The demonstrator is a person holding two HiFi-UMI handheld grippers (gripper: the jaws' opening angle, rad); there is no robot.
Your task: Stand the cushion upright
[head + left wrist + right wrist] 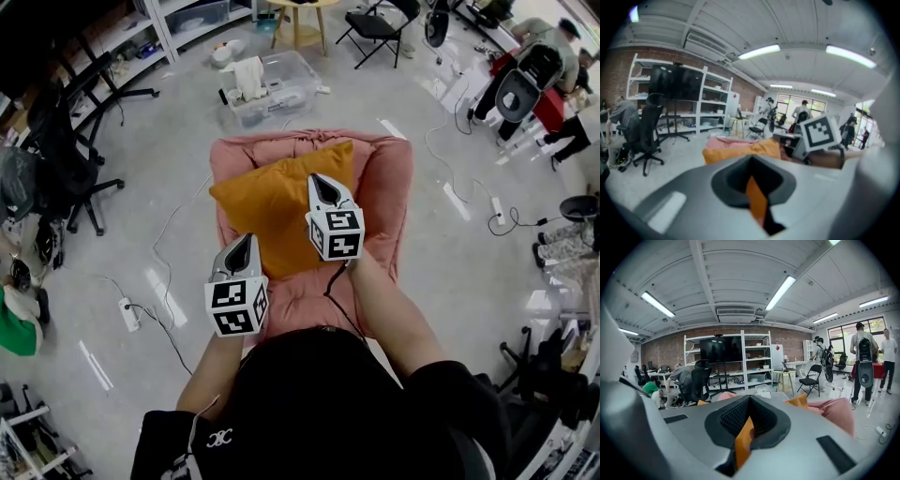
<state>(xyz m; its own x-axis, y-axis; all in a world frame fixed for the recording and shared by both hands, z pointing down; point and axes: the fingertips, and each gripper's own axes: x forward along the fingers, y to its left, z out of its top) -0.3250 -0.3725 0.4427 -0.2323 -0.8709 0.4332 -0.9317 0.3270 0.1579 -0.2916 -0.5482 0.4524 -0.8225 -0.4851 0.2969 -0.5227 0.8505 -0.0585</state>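
Cushion: my orange cushion (pixel 272 202) lies across the pink seat (pixel 386 187), one corner pointing at the seat's back and its near edge towards me.
Left tool: my left tool (pixel 244 242) is clamped on the cushion's near left edge. In the left gripper view a fold of orange cloth sits pinched between its jaws.
Right tool: my right tool (pixel 321 180) is closed on the cushion's right side, farther from me than the left one. The right gripper view shows orange cloth caught between its ribbed pads (pixel 729 420).
Beyond the left tool: the cushion's top edge (pixel 740 150) runs across in front of me, with a strip of the pink seat (pixel 723 140) behind it. The right tool's marker cube (pixel 818 133) is off to the right.
Beyond the right tool: one cushion corner (pixel 799 401) sticks up, with the pink seat (pixel 836 412) just beside it.
Around: the seat stands on a grey floor (pixel 169 225). A clear bin (pixel 272 89) sits behind it, and an office chair (pixel 66 159) is well off to the left.
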